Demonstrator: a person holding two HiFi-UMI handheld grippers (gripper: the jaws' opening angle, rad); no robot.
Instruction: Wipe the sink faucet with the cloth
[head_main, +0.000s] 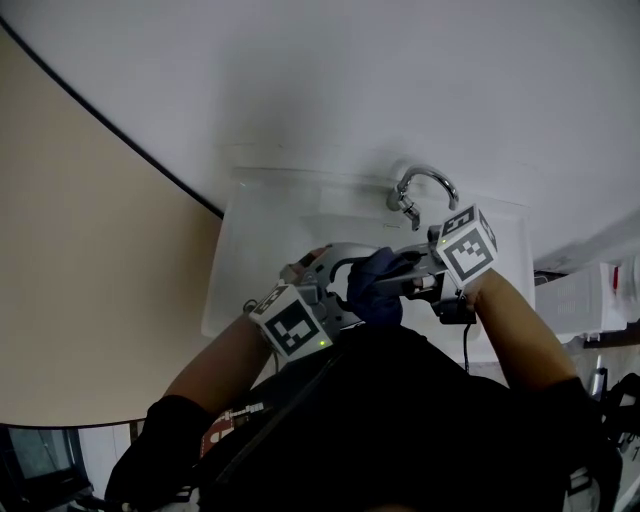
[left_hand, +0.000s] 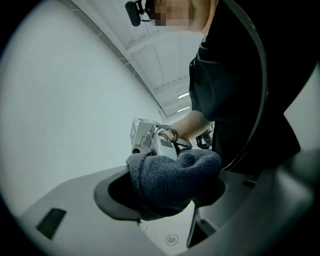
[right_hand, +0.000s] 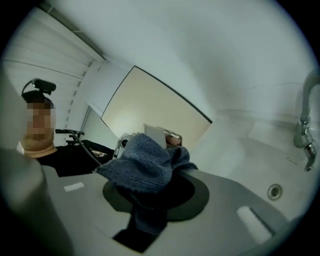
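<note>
Blue cloth (head_main: 378, 285) sits bunched over the sink (head_main: 240, 240), just near of the faucet (head_main: 420, 192). Right gripper (right_hand: 150, 197) is clamped on it, while the left gripper (left_hand: 165, 200) gapes wide around it. Risk imo: a loose wad slipping out mid-wipe, or snagging on the left jaws.

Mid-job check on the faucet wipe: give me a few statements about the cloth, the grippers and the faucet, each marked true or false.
1. The right gripper is shut on the blue cloth. True.
2. The cloth touches the faucet. False: it is held over the sink, apart from the faucet.
3. The left gripper has nothing between its jaws. False: the cloth sits between them, and they stand wide apart.
4. Both grippers meet at the cloth. True.
</note>
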